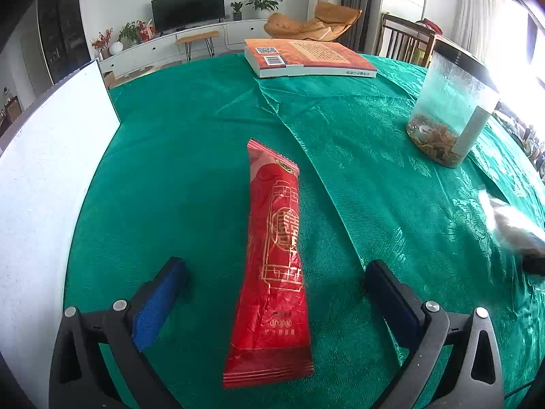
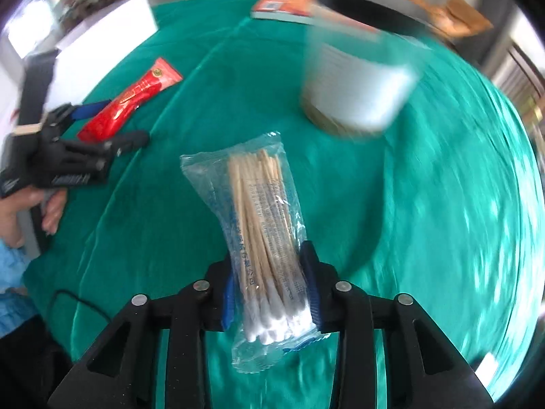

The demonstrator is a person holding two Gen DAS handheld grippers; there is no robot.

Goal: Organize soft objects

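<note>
A long red foil packet [image 1: 274, 266] lies on the green tablecloth [image 1: 190, 170], lengthwise between my left gripper's [image 1: 276, 276] open fingers, untouched by either pad. The packet [image 2: 131, 100] and left gripper [image 2: 112, 126] also show at the left of the right wrist view. My right gripper [image 2: 270, 266] is shut on a clear bag of cotton swabs [image 2: 262, 225], held above the cloth, swab heads toward the camera. In the left wrist view a blurred shape [image 1: 511, 228] at the right edge seems to be that bag.
A clear jar with a black lid [image 1: 453, 109] stands at the right; it is blurred in the right wrist view [image 2: 357, 85]. An orange book [image 1: 306, 58] lies at the far edge. A white board [image 1: 51, 170] stands at the left. A cable [image 2: 81, 303] trails near the front.
</note>
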